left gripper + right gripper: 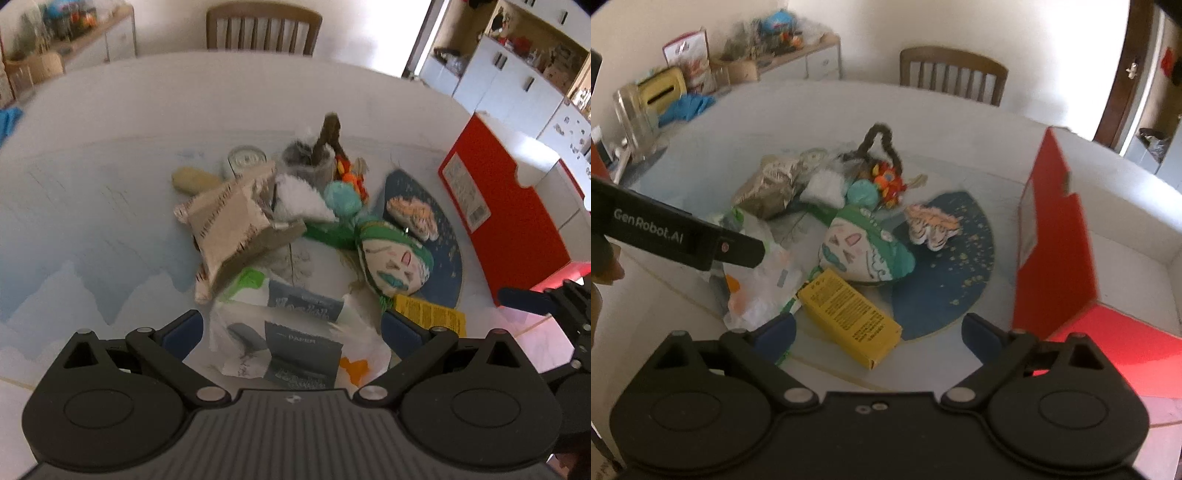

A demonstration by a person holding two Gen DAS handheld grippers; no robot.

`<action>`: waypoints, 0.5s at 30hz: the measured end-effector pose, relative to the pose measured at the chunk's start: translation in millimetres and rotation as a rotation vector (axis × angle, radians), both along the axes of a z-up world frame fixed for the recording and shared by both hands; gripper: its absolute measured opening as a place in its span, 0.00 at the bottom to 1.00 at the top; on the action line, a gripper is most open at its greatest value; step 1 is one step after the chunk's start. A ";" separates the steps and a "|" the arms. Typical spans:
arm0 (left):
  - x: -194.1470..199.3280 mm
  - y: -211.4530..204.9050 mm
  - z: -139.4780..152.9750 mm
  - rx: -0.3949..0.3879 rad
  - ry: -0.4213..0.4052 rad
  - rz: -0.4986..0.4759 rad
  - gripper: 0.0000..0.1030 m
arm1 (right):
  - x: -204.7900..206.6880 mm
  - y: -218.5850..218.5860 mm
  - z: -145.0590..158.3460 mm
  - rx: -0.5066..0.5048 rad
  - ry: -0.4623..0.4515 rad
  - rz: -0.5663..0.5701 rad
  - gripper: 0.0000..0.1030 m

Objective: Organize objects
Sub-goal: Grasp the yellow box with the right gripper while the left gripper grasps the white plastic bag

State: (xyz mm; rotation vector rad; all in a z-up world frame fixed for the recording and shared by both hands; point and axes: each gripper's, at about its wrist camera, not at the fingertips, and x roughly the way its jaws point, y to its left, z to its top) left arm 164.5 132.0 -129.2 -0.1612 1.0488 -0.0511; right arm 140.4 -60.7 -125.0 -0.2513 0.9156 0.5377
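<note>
Hardly begun: whole heap, yellow box (849, 314), painted doll head (866, 251) and plastic bag (295, 343), unsorted on the counter (92, 206) beside the red box (1056, 258), with left gripper (291, 328) and right gripper (879, 332) jaws spread wide, grasping nothing.

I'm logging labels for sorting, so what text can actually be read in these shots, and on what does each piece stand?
"GenRobot.AI" on the side of the left claw's black body.
"PAPER" on the dark grey packet inside the clear bag.
Script word on the upper grey packet: blurred, unreadable.
Black print on the yellow box: too small.
Label on the red box: too small.
</note>
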 end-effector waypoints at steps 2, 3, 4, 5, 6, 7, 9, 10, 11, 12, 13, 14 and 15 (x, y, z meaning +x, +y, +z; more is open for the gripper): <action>1.9 0.0 -6.3 -0.012 0.026 -0.013 1.00 | 4.0 3.7 -4.2 -0.006 0.012 0.008 0.90; 1.8 0.1 -8.4 -0.013 0.031 -0.017 1.00 | 5.3 5.1 -5.7 -0.010 0.016 0.013 0.90; 1.8 0.1 -9.3 -0.011 0.033 -0.022 1.00 | 6.9 6.1 -7.2 -0.008 0.018 0.016 0.88; 2.2 0.5 -10.1 -0.012 0.034 -0.026 1.00 | 7.9 6.6 -8.1 -0.006 0.025 0.019 0.87; 2.2 1.3 -11.2 -0.015 0.034 -0.029 1.00 | 9.1 7.8 -9.3 -0.002 0.030 0.023 0.86; 2.4 1.9 -12.1 -0.017 0.036 -0.032 0.99 | 10.0 8.5 -10.0 -0.001 0.037 0.027 0.83; 1.7 3.9 -13.4 -0.024 0.040 -0.036 0.99 | 12.0 12.4 -11.7 0.000 0.045 0.044 0.76; 1.2 5.0 -13.8 -0.030 0.041 -0.039 0.99 | 12.2 14.2 -11.7 0.000 0.048 0.053 0.74; 0.3 6.4 -13.7 -0.036 0.039 -0.040 0.99 | 12.5 16.5 -12.0 -0.001 0.050 0.059 0.73; -0.5 7.8 -13.6 -0.041 0.036 -0.041 0.97 | 12.1 18.5 -12.3 -0.001 0.055 0.064 0.72; -1.0 9.2 -13.5 -0.049 0.036 -0.044 0.94 | 11.8 19.7 -12.3 0.005 0.064 0.071 0.70; -1.6 11.2 -13.2 -0.056 0.036 -0.045 0.93 | 10.7 20.9 -12.2 0.008 0.065 0.074 0.70; -2.3 13.0 -13.1 -0.058 0.036 -0.042 0.90 | 9.3 21.7 -12.1 0.006 0.064 0.075 0.69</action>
